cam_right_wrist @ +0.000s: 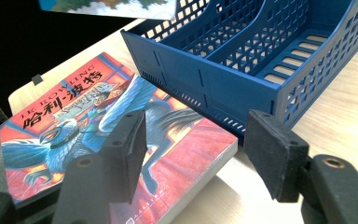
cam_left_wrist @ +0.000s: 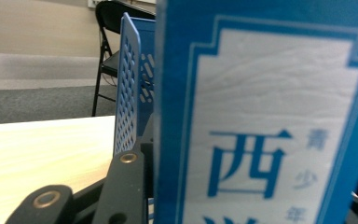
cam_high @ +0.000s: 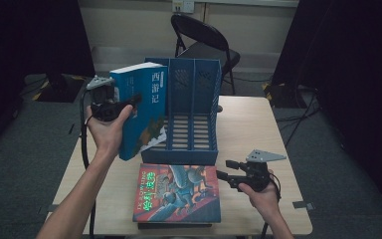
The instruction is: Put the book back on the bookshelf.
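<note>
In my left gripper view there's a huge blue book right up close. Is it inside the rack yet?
Observer: Not yet. The left gripper holds the blue book tilted in the air at the left end of the rack.
Operator: Are there any other books?
Observer: Yes, a red book lies flat on the table, just in front of the rack.
Operator: What's my other hand doing?
Observer: The right gripper sits beside the red book's right edge, jaws open with nothing between them.
</note>
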Demonstrator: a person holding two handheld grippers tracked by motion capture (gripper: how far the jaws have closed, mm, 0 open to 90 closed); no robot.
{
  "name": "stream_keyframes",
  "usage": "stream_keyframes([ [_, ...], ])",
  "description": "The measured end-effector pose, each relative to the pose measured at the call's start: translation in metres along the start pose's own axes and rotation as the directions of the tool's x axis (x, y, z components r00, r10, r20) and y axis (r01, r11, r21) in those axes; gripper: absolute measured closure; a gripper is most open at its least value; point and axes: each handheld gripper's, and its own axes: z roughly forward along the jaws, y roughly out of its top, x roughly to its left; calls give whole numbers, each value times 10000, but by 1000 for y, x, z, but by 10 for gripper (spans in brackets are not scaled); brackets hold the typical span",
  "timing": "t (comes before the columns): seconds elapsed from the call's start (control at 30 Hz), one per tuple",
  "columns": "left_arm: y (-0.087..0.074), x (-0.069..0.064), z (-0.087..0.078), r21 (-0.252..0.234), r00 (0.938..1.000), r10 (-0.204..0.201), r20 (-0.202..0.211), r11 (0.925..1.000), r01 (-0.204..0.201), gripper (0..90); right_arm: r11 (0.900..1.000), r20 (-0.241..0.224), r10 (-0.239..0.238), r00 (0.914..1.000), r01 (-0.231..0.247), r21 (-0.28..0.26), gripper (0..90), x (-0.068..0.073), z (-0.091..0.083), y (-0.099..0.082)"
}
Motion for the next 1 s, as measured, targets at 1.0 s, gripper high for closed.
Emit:
stream_keyframes([
  [1.0, 17, -9, 56, -491, 9863, 159, -1645, 9985, -243, 618, 9997, -13, -37, 10000, 37, 238, 388, -4, 3, -8],
])
